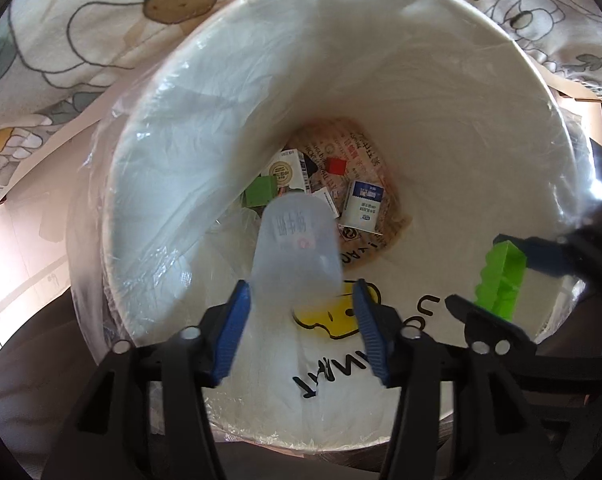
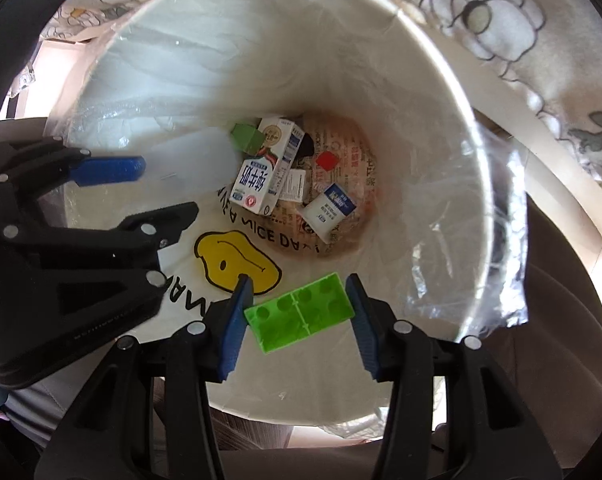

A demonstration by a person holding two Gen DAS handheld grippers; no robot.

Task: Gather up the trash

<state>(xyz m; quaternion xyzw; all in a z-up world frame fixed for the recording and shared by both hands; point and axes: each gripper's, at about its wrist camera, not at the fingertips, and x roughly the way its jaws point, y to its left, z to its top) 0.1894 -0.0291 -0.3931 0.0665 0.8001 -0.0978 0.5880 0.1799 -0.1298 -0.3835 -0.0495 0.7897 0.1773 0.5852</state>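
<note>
Left gripper (image 1: 301, 312) spread, translucent container (image 1: 297, 248) between; right gripper (image 2: 299, 312) spread around green block (image 2: 301, 312); over bin (image 2: 441, 140).

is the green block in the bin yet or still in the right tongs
Not yet in. The green block sits between the right tongs, above the bin's opening; the right wrist view does not settle whether the pads actually grip it.

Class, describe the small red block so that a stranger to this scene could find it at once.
Start at the large white bin with the clear plastic liner and look down to the printed paper at its bottom. Among the milk cartons lies the small red block, beside the tall carton. It is the only red piece; the other small cube there is green.
</note>
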